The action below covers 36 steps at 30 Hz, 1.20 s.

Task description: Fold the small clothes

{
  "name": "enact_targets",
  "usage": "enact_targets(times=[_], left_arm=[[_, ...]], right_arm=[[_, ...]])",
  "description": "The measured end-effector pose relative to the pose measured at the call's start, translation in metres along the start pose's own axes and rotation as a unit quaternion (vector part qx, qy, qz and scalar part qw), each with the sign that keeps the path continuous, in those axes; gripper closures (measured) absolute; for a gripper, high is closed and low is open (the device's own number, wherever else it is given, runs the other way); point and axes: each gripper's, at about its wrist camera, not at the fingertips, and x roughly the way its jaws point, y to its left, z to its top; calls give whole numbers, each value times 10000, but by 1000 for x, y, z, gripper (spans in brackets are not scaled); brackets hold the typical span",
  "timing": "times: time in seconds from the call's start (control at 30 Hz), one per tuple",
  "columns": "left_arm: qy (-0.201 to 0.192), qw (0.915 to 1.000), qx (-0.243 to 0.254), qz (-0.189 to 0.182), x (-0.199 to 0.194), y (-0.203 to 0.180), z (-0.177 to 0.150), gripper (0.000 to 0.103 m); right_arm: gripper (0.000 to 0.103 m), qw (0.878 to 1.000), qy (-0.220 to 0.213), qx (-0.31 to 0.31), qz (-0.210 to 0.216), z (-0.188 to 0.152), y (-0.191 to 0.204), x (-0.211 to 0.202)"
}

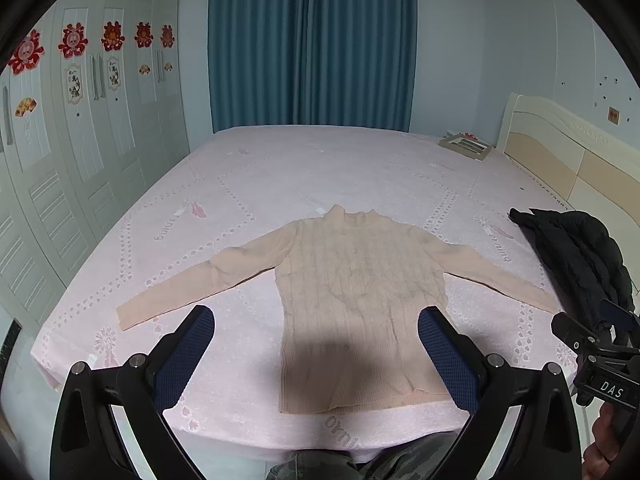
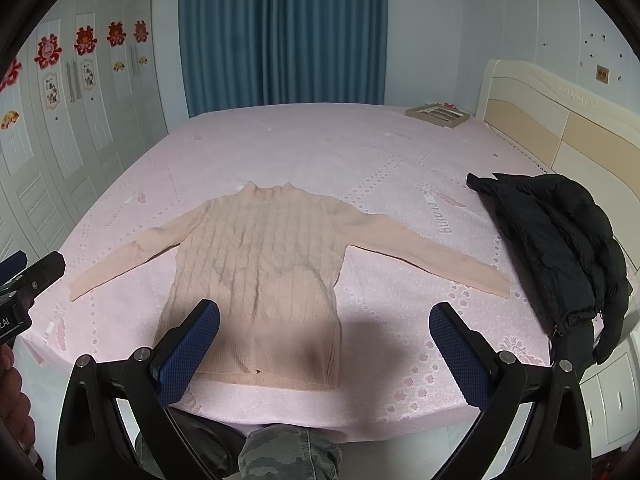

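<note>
Sweater, peach and cable-knit, lies flat on the pink bed, sleeves spread to both sides, hem near the bed's front edge and collar toward the curtain. A black jacket sits beside the sweater's sleeve toward the headboard. Left tongs and right tongs hover above the hem, both spread wide and holding nothing.
</note>
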Motion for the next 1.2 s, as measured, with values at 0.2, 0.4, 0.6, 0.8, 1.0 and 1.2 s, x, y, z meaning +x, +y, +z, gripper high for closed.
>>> enact_targets(times=[0.2,0.4,0.6,0.8,1.0,1.2], left_arm=[[5,10000,-5,-6,0,0,1,0],[-12,10000,-45,-6,-2,0,3,0],[-10,10000,-81,-12,-1,2,3,0],[7,10000,-91,-32,0,4,1,0],[3,10000,-90,-39,0,4,2,0],[6,10000,-84,-43,1,5,1,0]], right_arm=[[0,10000,-5,0,23,1,-2,0],[0,10000,-21,-21,30,0,1,-1],[0,10000,-39,-33,22,1,2,-4],[0,10000,-49,-37,19,2,4,-4],[0,10000,-60,-42,3,2,7,-5],[0,10000,-66,-4,18,4,7,-6]])
